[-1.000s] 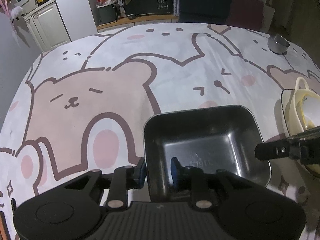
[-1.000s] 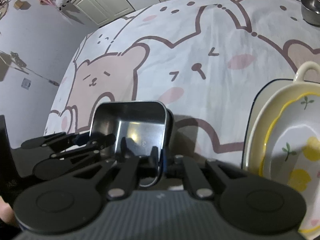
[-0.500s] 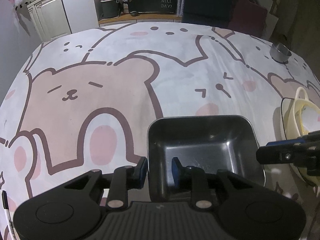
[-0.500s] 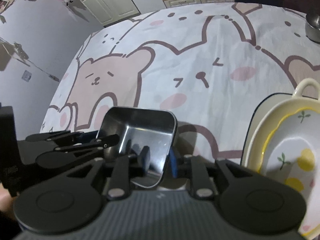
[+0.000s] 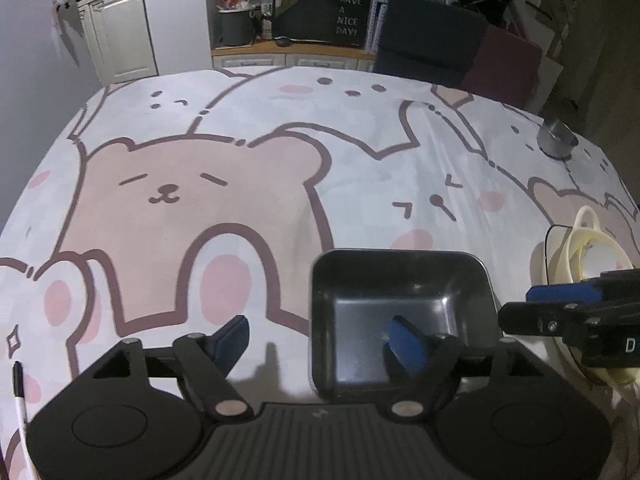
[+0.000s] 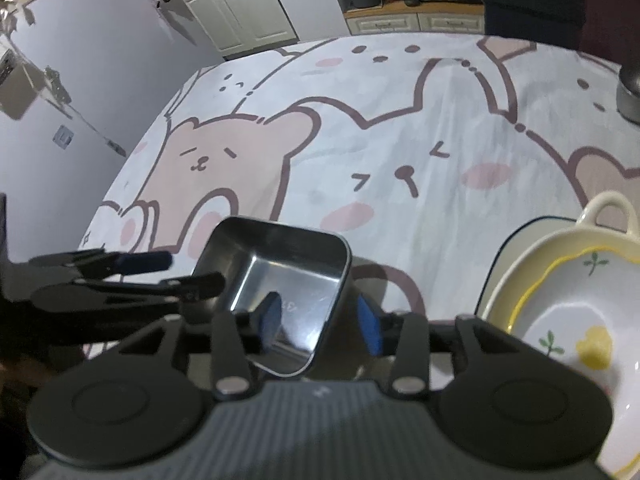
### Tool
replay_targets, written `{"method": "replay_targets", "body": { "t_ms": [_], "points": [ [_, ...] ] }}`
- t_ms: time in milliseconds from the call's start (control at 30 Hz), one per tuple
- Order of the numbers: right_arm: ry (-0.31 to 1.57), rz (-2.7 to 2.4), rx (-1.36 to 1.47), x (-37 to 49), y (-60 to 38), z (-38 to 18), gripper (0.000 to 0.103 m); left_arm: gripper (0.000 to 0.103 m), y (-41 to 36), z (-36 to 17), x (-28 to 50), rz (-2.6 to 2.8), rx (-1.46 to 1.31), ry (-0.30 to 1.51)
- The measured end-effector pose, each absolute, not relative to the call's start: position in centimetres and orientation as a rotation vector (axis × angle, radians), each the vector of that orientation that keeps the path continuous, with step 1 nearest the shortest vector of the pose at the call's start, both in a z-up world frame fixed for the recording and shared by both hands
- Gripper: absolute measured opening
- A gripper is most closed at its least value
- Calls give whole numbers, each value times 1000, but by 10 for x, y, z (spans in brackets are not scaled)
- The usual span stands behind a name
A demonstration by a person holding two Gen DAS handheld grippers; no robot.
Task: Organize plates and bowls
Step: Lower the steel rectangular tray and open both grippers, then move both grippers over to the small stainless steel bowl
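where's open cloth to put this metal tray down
Widest bare cloth lies left of and beyond the square metal tray, up to the steel cup. Crowded at right: stacked yellow-rimmed bowl, right gripper. Marker at left edge.

A home: white cabinets [image 5: 116, 40], cartoon-bear tablecloth [image 5: 240, 184], crockery.

left: bare tablecloth [image 5: 200, 208] | right: stacked dishes [image 6: 560, 304] | far-right: metal cup [image 5: 555, 142]

both wrist views share the tray [image 5: 404, 304], seemingly close.
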State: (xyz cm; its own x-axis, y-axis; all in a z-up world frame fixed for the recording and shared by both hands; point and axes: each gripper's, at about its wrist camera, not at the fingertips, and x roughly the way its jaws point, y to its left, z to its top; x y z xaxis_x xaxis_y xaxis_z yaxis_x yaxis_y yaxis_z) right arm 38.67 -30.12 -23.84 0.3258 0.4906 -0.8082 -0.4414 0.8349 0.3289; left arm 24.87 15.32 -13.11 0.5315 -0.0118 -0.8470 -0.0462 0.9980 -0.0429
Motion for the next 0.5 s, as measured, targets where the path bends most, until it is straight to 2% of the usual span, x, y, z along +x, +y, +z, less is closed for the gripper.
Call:
{"method": "replay_targets", "body": {
  "t_ms": [167,233,300,500],
  "points": [
    [1056,614,45,383,-305,-234,64,91,159,-123,239,42,-57,998],
    [1047,606,43,382,-307,-232,73,94,160,-120,234,53,-57,993],
    [1032,596,41,380,-309,-230,77,98,162,-117,230,62,-53,987],
    [1008,587,32,375,-317,-222,95,103,163,-108,218,81,-54,970]
  ]
}}
